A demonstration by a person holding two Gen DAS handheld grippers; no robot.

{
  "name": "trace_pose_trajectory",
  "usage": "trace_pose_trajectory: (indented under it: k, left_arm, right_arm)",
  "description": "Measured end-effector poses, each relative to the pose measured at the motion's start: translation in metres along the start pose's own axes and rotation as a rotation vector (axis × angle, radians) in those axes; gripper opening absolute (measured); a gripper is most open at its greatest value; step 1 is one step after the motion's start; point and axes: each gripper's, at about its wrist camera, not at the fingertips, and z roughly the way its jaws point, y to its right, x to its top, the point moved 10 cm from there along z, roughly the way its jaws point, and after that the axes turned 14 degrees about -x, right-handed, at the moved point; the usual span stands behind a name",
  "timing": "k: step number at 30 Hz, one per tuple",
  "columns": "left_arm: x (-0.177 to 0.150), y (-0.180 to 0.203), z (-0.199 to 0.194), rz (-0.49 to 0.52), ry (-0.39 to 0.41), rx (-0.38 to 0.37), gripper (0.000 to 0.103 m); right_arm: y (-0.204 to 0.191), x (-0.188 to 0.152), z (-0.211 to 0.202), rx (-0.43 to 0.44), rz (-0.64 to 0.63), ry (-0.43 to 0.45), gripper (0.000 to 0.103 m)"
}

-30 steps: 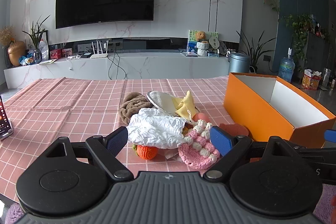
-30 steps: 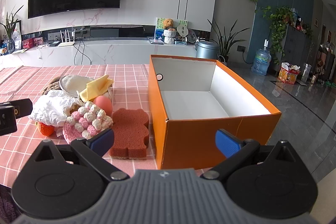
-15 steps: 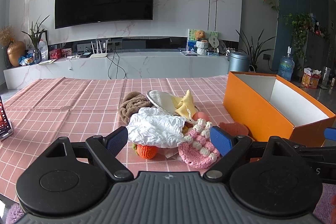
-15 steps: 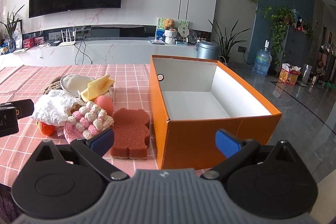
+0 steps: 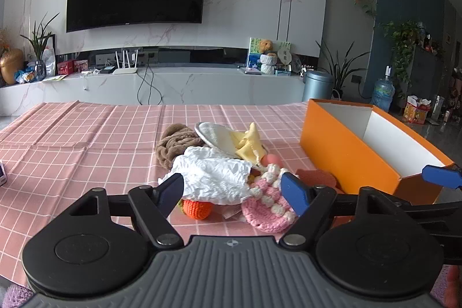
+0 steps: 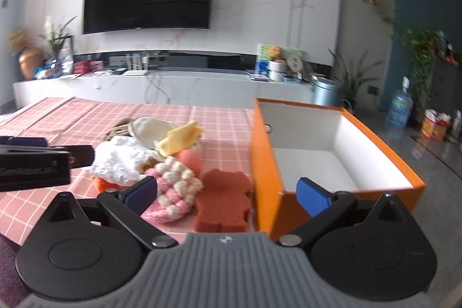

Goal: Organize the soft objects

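A pile of soft things lies on the pink checked tablecloth (image 5: 86, 140): a white crumpled cloth (image 5: 213, 172), a pink and cream crochet piece (image 5: 265, 204), an orange knitted ball (image 5: 197, 208), a brown knitted piece (image 5: 173, 143), a yellow cloth (image 5: 248, 143) and a pink egg shape (image 6: 190, 159). A red-brown bear-shaped sponge (image 6: 222, 201) lies beside the open orange box (image 6: 332, 152). My left gripper (image 5: 234, 189) is open just before the pile. My right gripper (image 6: 228, 191) is open, straddling the sponge and the box's near corner.
The orange box (image 5: 372, 143) stands at the table's right edge and is empty inside. A white TV console (image 5: 173, 85) runs behind the table. The left gripper's body (image 6: 37, 163) shows at the left of the right wrist view.
My right gripper has swung left and forward toward the sponge and the pile, with motion blur. My left gripper has barely moved.
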Motion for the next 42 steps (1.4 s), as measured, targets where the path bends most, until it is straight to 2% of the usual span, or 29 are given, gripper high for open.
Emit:
trace_pose_trajectory:
  k: [4,8,14,20,23,28,33,38,42]
  left_arm:
    - [-0.004,-0.015,0.006,-0.07,-0.022,0.006,0.089]
    - [-0.011,-0.027,0.013,-0.142,-0.047,0.007,0.09]
    - [-0.016,-0.045,0.031,-0.222,-0.081,0.028,0.096]
    - [-0.018,-0.057,0.055,-0.251,-0.097,0.036,0.096]
    - [-0.019,-0.066,0.067,-0.282,-0.106,0.044,0.096]
    - [-0.019,-0.071,0.083,-0.279,-0.109,0.04,0.095]
    - [-0.018,-0.072,0.093,-0.242,-0.118,0.044,0.09]
    - [-0.017,-0.068,0.099,-0.141,-0.126,0.063,0.067]
    - [-0.013,-0.064,0.098,-0.105,-0.108,0.062,0.053]
  right_arm:
    - [-0.016,0.002,0.007,0.034,-0.056,0.01,0.1]
    - [-0.033,-0.001,0.022,0.087,-0.096,-0.025,0.092]
    - [-0.058,-0.004,0.05,0.132,-0.155,-0.064,0.092]
    - [-0.088,-0.014,0.078,0.191,-0.215,-0.132,0.092]
    - [-0.102,-0.019,0.088,0.215,-0.248,-0.154,0.098]
    - [-0.117,-0.025,0.107,0.238,-0.27,-0.186,0.099]
    - [-0.121,-0.03,0.127,0.232,-0.26,-0.22,0.098]
    - [-0.121,-0.034,0.135,0.235,-0.259,-0.222,0.094]
    - [-0.119,-0.034,0.132,0.244,-0.244,-0.228,0.082]
